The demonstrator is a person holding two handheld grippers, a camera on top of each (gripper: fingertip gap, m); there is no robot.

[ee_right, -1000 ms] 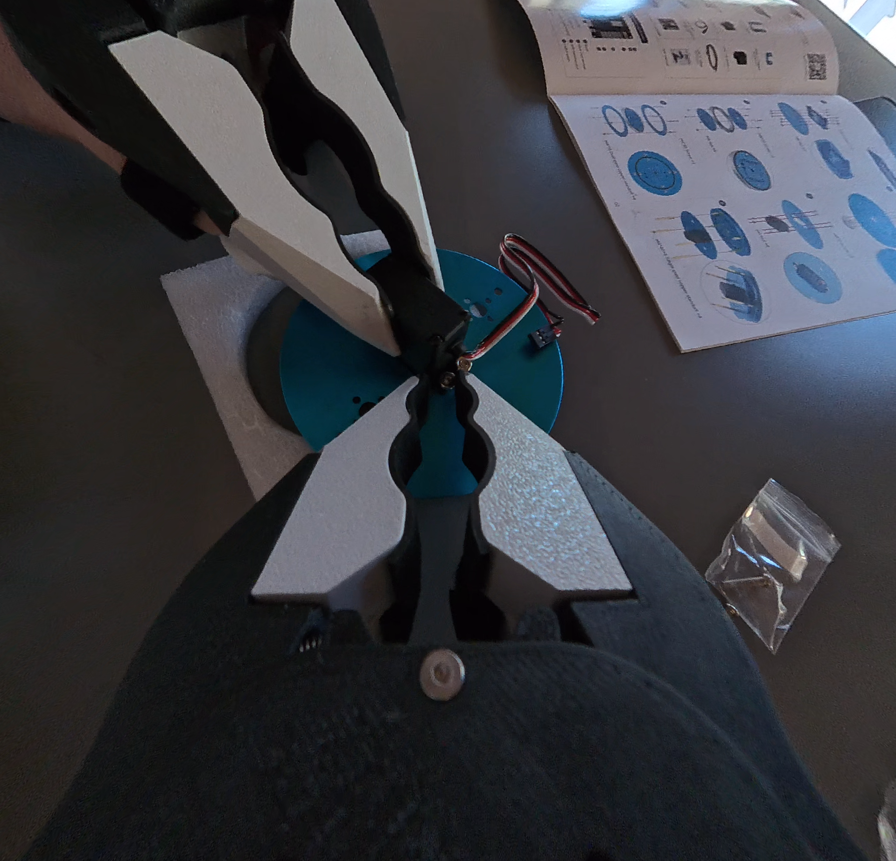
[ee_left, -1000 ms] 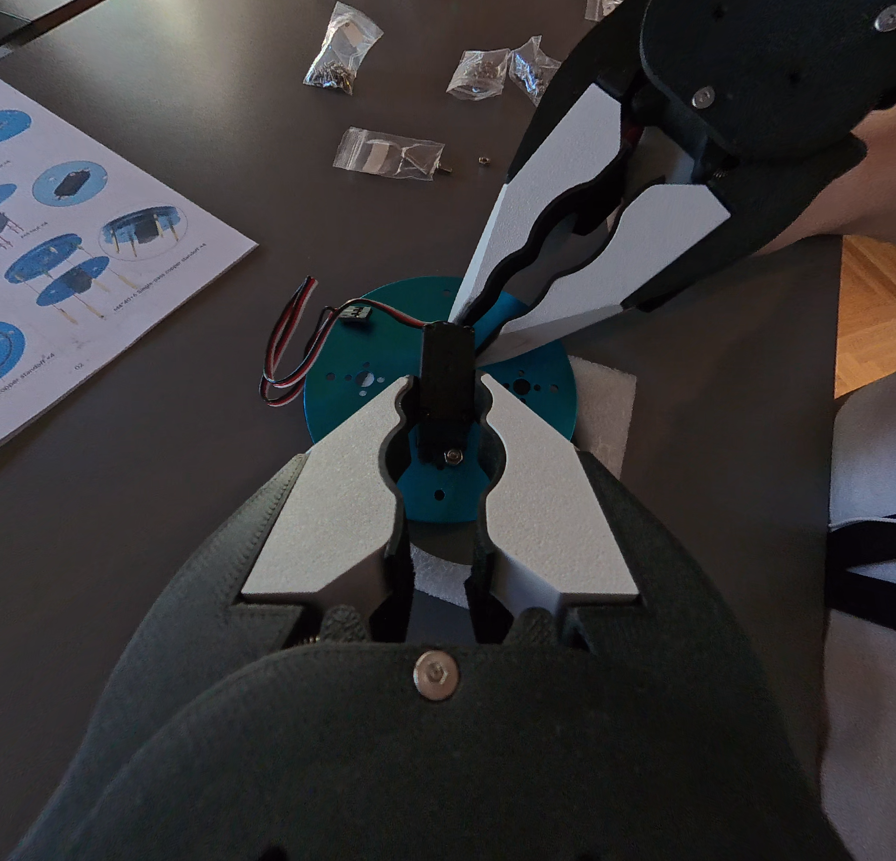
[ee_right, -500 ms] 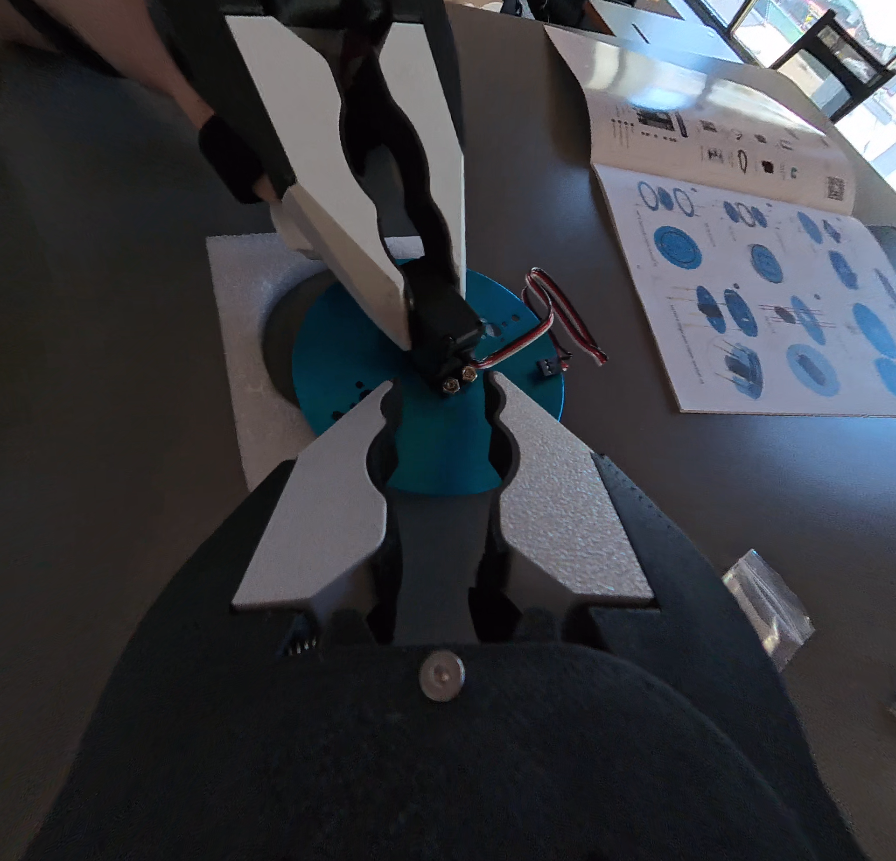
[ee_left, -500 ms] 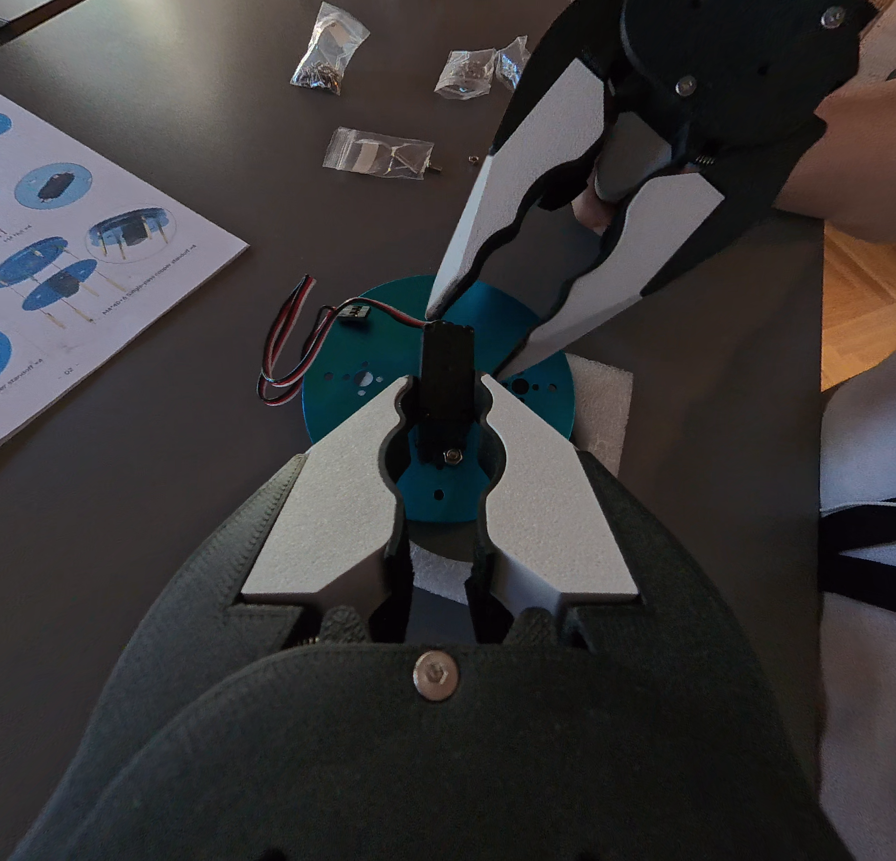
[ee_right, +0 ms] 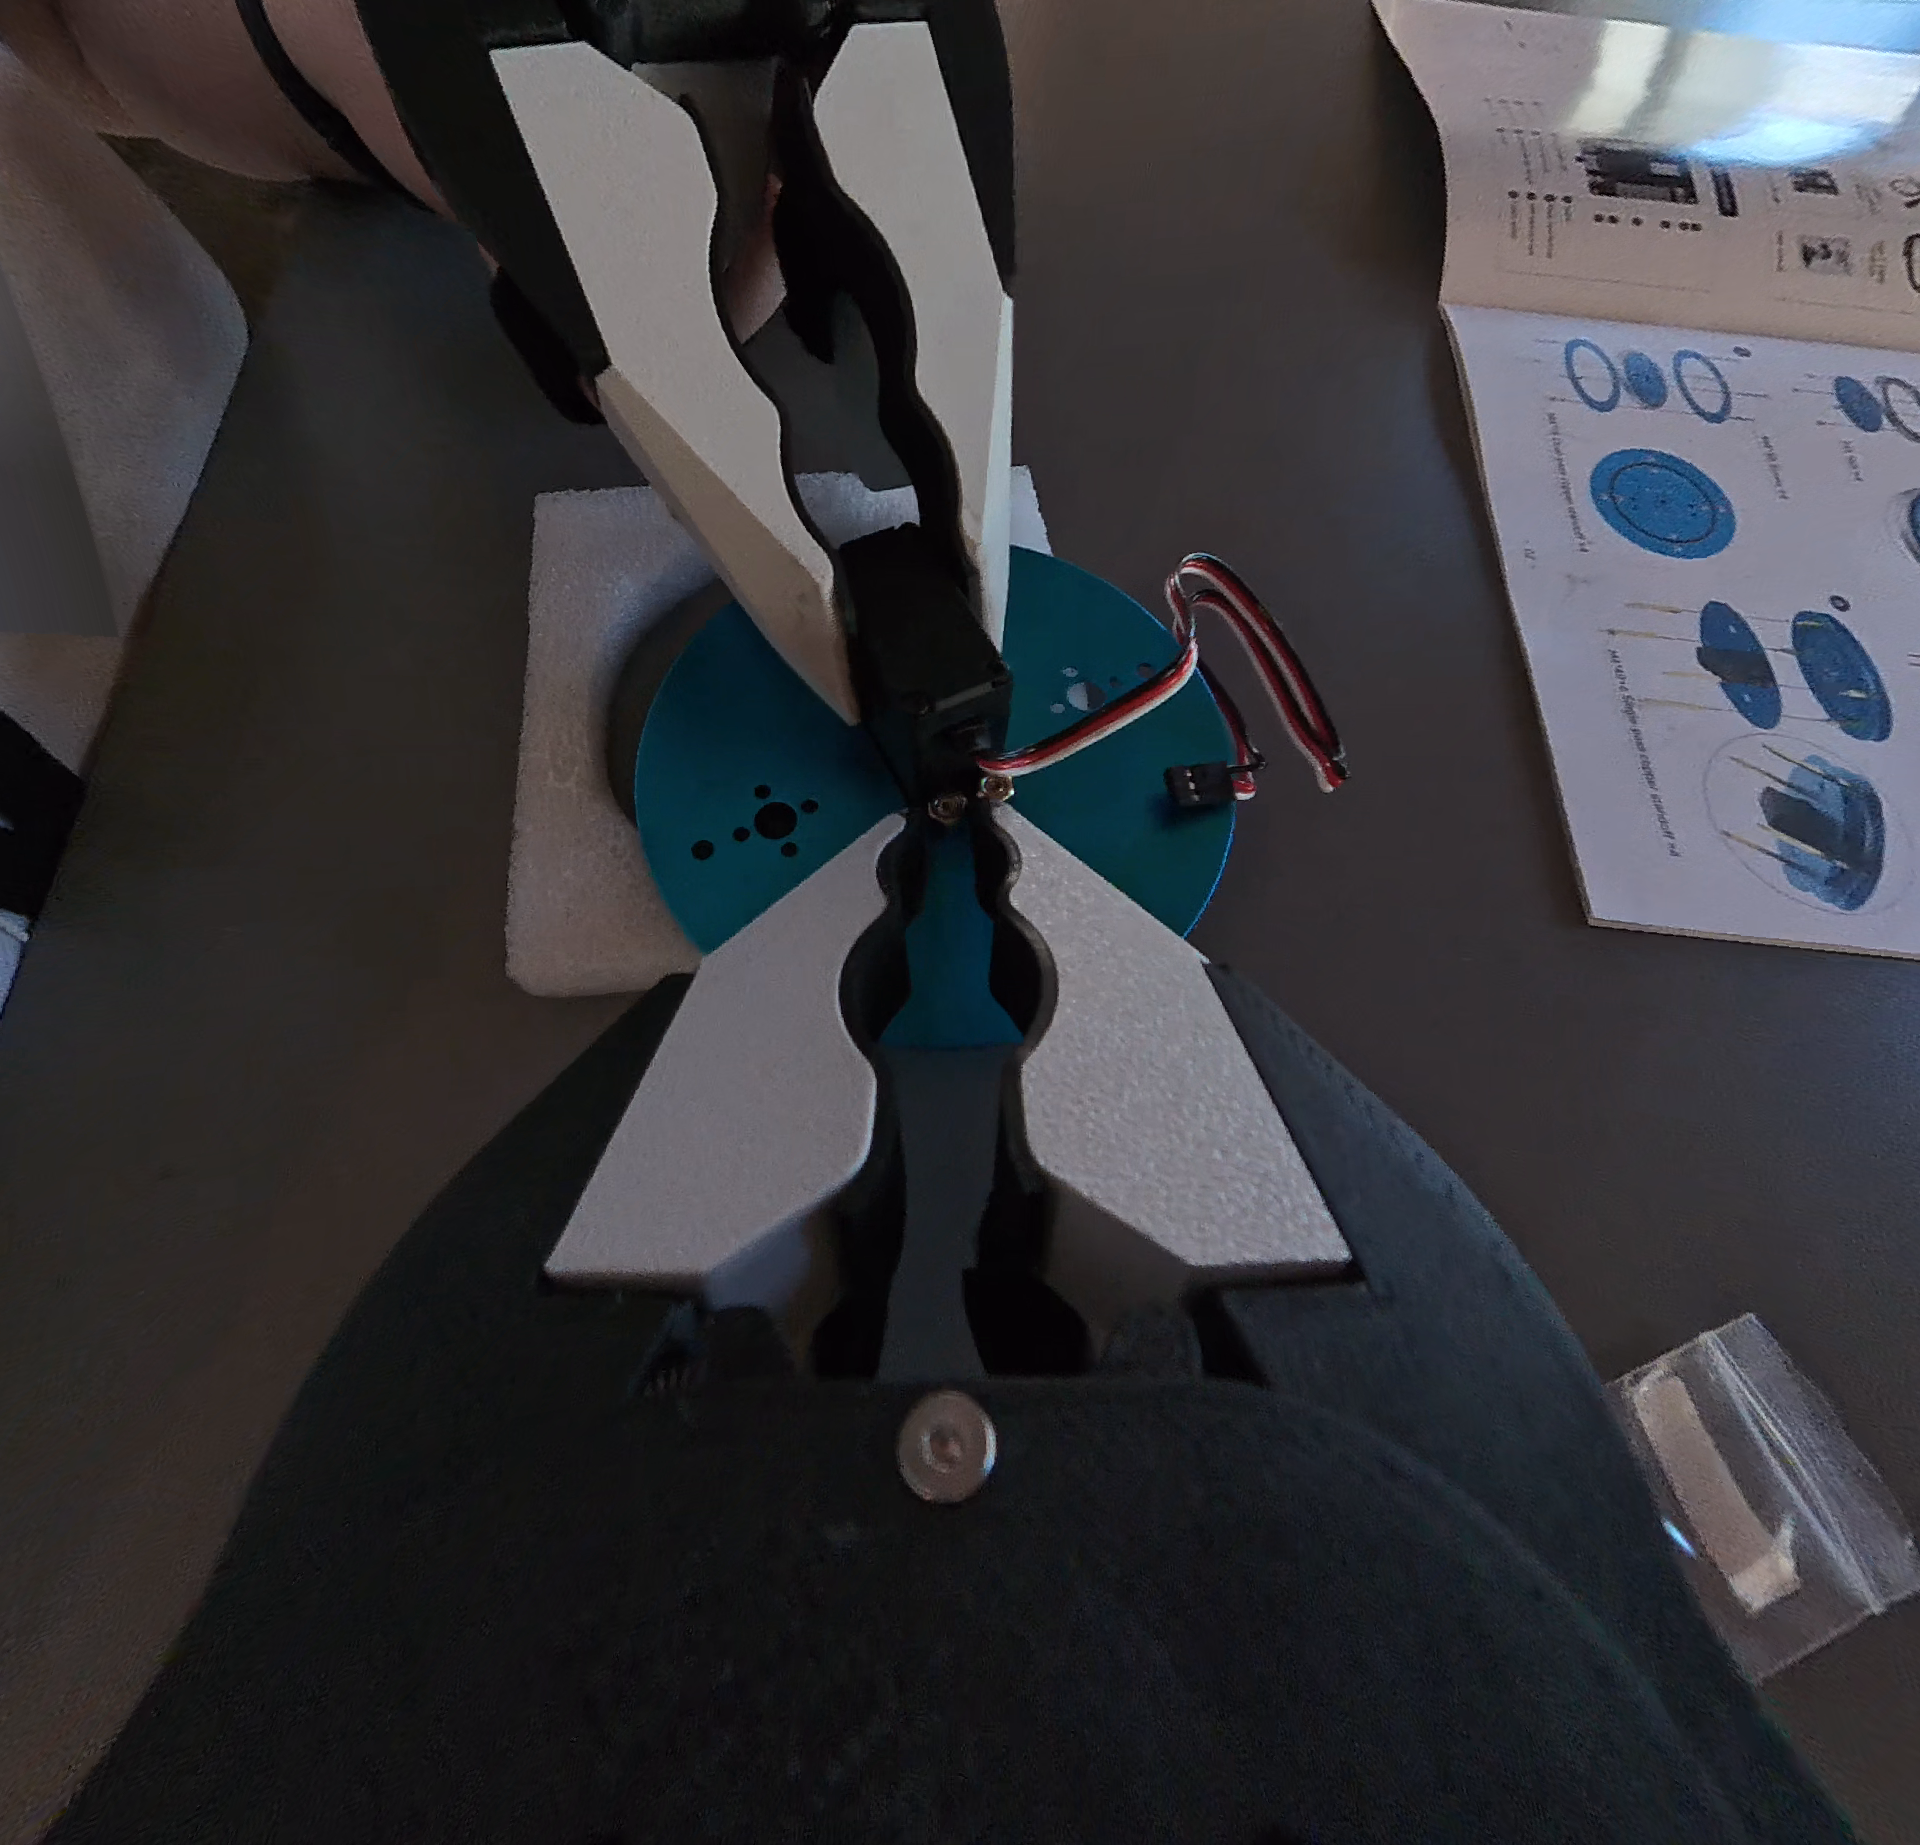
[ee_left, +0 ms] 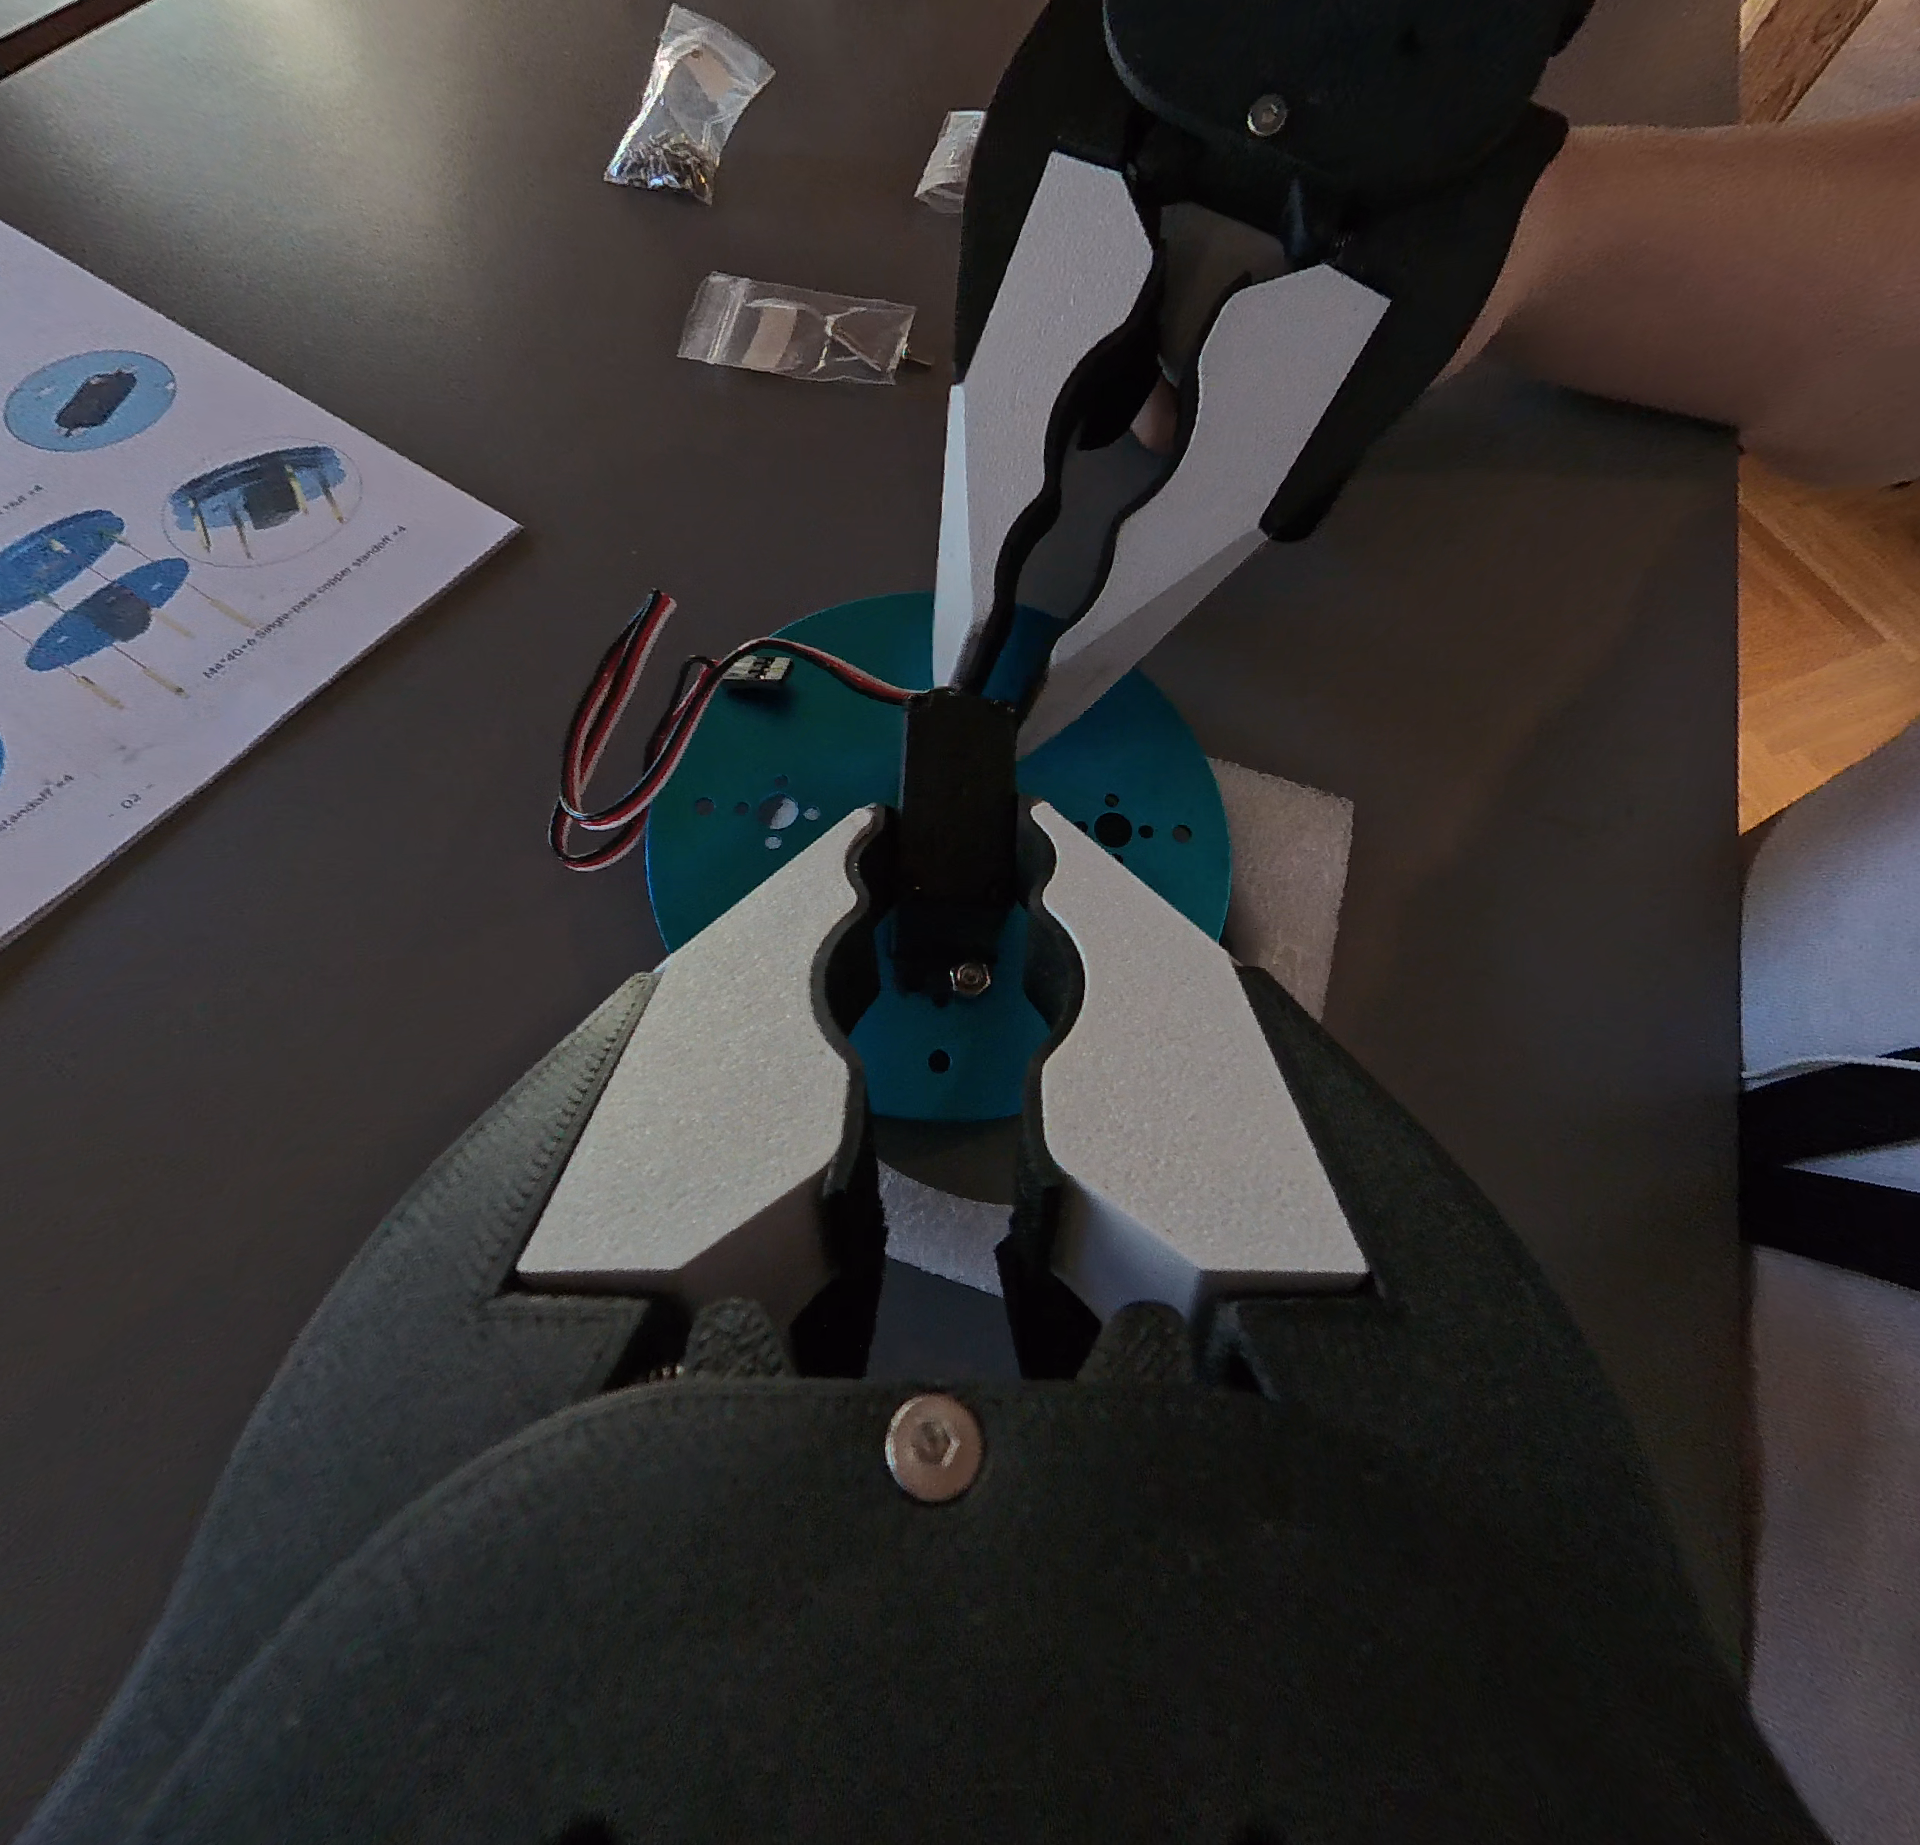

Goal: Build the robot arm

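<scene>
Left tongs point(ee_left: 951, 839) clamp servo point(ee_left: 956, 808) upright on blue disc point(ee_left: 1132, 787), mid-surface. Right tongs point(ee_right: 951, 839) nearly closed, empty, tips at servo's nuts point(ee_right: 971, 798). Fastening apparently unfinished; bags point(ee_left: 795, 328) unopened.

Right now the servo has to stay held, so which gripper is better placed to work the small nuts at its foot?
Probably the right. The right gripper has its tips at the nuts. The left gripper is clamped on the servo, which stands on the blue disc.
</scene>
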